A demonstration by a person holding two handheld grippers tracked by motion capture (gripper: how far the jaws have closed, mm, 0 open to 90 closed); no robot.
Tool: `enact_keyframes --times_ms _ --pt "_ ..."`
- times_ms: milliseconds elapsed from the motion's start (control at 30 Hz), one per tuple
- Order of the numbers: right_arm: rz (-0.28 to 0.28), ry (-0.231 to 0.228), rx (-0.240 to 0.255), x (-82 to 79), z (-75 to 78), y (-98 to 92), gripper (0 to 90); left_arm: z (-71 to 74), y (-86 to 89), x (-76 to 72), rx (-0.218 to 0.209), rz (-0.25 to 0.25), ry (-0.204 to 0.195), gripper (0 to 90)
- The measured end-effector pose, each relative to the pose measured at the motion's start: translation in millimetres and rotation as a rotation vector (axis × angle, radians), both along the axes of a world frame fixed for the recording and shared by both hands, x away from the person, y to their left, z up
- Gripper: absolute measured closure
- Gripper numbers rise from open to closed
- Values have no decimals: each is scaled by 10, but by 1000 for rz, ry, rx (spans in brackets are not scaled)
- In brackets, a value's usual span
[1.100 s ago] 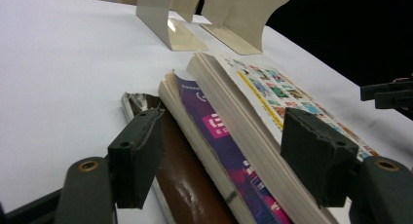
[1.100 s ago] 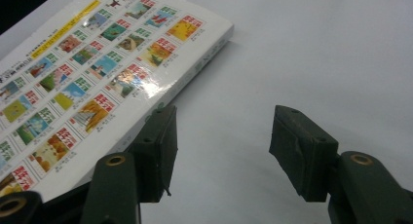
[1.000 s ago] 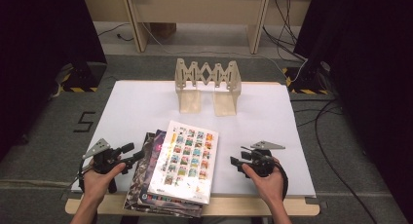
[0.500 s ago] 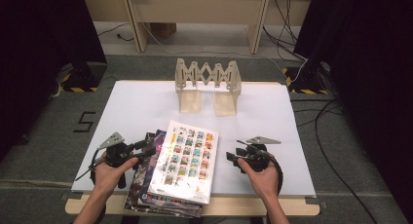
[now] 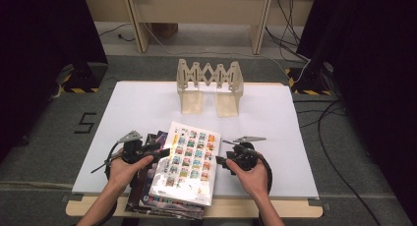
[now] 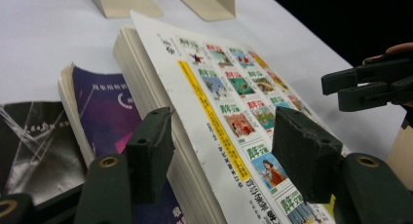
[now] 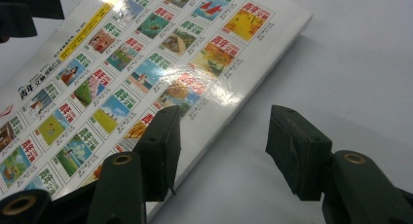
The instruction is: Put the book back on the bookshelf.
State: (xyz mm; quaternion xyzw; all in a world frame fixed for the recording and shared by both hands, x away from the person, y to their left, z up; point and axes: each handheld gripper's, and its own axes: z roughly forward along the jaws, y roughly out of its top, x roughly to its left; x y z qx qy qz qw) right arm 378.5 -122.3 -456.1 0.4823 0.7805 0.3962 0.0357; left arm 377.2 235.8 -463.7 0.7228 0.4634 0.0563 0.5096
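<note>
A white book (image 5: 189, 159) with a grid of small coloured pictures tops a stack of books (image 5: 147, 189) at the table's near edge. My left gripper (image 5: 156, 147) is at the stack's left side. In the left gripper view its jaws (image 6: 221, 151) stand open, straddling the white book's (image 6: 229, 87) left edge without pressing it. My right gripper (image 5: 220, 162) is at the book's right side. Its jaws (image 7: 221, 146) have just been opening and stand wide. The book's (image 7: 146, 63) edge passes by one jaw, and bare table lies between them.
A wooden folding book rack (image 5: 210, 86) stands at the back of the white table (image 5: 147, 103). A purple book (image 6: 104, 117) and a dark one lie under the white book. The right gripper (image 6: 341, 85) shows across the book in the left gripper view.
Both hands have moved inward toward the stack: the left gripper to the right onto the white book's edge, the right gripper to the left up to its right edge.
</note>
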Motion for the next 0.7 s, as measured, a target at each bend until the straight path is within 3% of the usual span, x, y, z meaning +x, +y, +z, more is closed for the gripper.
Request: enact_keyframes --times_ms 133,300,367,500,667,700 --pt "-1 32 13 21 -17 52 467 -41 -12 4 13 14 26 427" --pt "19 68 2 89 -73 141 466 -117 -24 32 -2 30 77 456" --pt "25 88 -5 125 -109 183 460 -139 -54 47 14 26 89 456" --pt "29 108 22 167 -131 209 439 -157 -50 63 12 40 121 468" --pt "28 117 18 198 -131 221 412 -139 -58 45 25 56 109 536" --pt "29 113 17 199 -132 225 409 -123 -31 31 -1 65 115 560"
